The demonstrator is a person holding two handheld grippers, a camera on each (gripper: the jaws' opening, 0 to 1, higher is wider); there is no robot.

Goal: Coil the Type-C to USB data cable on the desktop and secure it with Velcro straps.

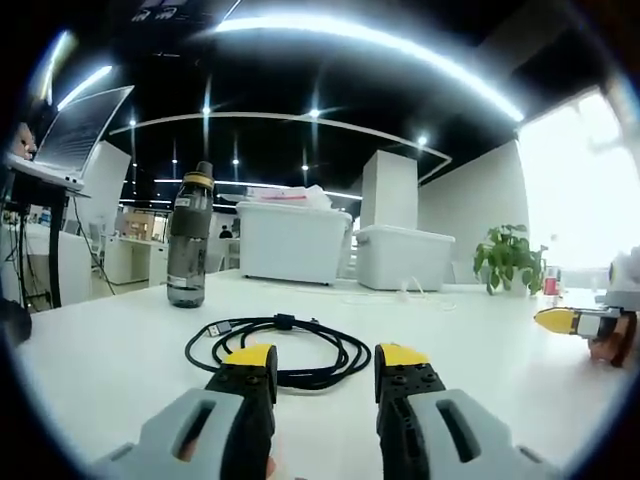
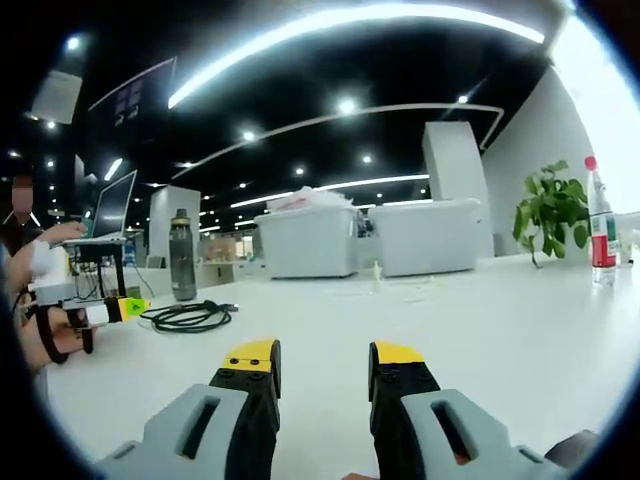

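Both grippers, left (image 1: 325, 368) and right (image 2: 322, 360), stand spread and empty; loosely coiled black data cable (image 1: 275, 350) lies just ahead of left, ready for gathering.

Open-plan office: white desk (image 1: 120, 350), laptop (image 2: 112, 208) on stand, ceiling strip lights (image 2: 340, 25), storage bins (image 1: 292, 240).

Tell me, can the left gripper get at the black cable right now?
Probably yes. The left gripper is open with the black cable lying loosely coiled on the white table just ahead of its tips, nothing between them. The water bottle stands behind the coil.
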